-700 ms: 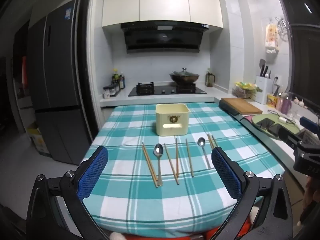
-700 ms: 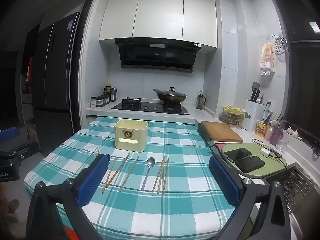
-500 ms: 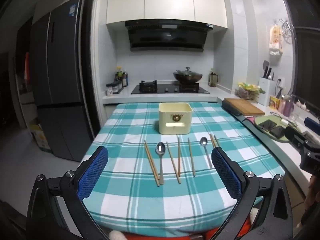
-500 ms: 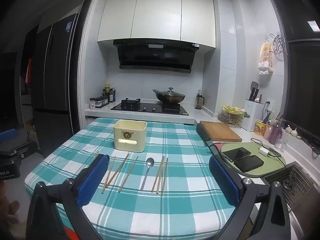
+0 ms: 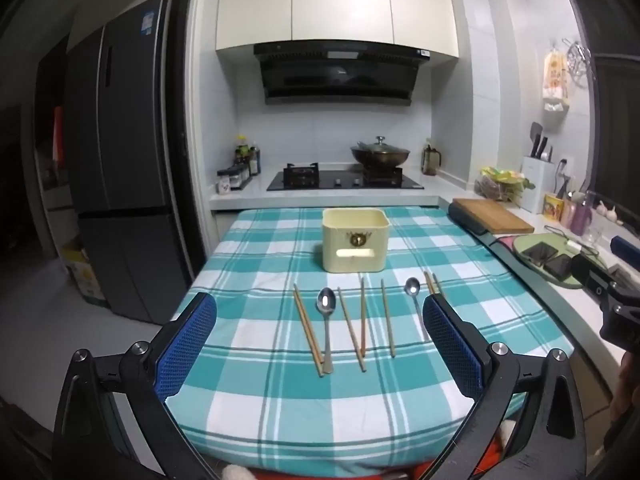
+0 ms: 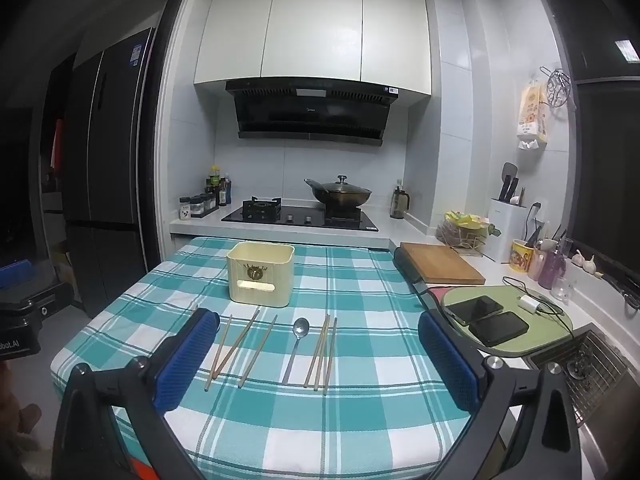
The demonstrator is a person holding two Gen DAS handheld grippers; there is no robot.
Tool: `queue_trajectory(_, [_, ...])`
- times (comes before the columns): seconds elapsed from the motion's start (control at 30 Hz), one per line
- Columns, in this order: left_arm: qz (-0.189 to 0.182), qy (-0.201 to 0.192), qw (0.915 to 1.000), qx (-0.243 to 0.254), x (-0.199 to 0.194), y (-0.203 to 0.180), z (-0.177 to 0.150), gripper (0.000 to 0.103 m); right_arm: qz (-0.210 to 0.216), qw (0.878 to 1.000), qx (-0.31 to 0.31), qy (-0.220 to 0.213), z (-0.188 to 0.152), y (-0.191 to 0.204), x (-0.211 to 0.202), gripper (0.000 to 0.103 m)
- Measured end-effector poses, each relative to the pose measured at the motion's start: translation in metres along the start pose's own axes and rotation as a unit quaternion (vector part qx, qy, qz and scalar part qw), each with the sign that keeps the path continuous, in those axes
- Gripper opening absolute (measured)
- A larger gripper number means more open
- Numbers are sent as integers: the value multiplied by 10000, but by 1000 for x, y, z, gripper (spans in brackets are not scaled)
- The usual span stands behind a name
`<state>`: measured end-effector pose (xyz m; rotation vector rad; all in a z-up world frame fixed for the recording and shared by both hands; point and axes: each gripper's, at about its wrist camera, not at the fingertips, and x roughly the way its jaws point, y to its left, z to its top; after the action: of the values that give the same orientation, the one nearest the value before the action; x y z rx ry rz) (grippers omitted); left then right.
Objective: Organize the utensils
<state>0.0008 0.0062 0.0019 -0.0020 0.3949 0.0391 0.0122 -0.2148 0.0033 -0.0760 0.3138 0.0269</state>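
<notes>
Left gripper (image 5: 320,312): jaws wide apart, nothing between the blue pads, hovering over the near edge of the table (image 5: 280,412) with its teal-checked cloth.

Utensils lie in a loose row in front of the cream holder box (image 5: 355,240), which stands upright further back on the cloth. Left to right in the left wrist view: chopstick pair (image 5: 308,334), left spoon (image 5: 326,320) just beside it, 2 crossed chopsticks (image 5: 356,328), single chopstick (image 5: 387,322), right spoon (image 5: 414,300), then more chopsticks (image 5: 431,285) partly hidden by the right pad.

Right gripper (image 6: 318,328): jaws also fully spread, empty, held above the same near edge. Cutting board (image 6: 440,268) sits on the counter, well right of the table.
</notes>
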Motion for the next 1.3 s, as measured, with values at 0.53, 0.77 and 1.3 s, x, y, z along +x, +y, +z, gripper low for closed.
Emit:
queue_trajectory(0.53, [12,93,9999,39,3,-2,1,103,-2,10000,11,33,0,-3,2,103])
queue_trajectory(0.77, [11,119,9999,41,5,-2,0,103,-16,10000,4,13,0,-4,2,103])
queue_trajectory(1.3, [30,181,9998,37,8,0,1,103,-23,10000,18,60,1,-2,4,103])
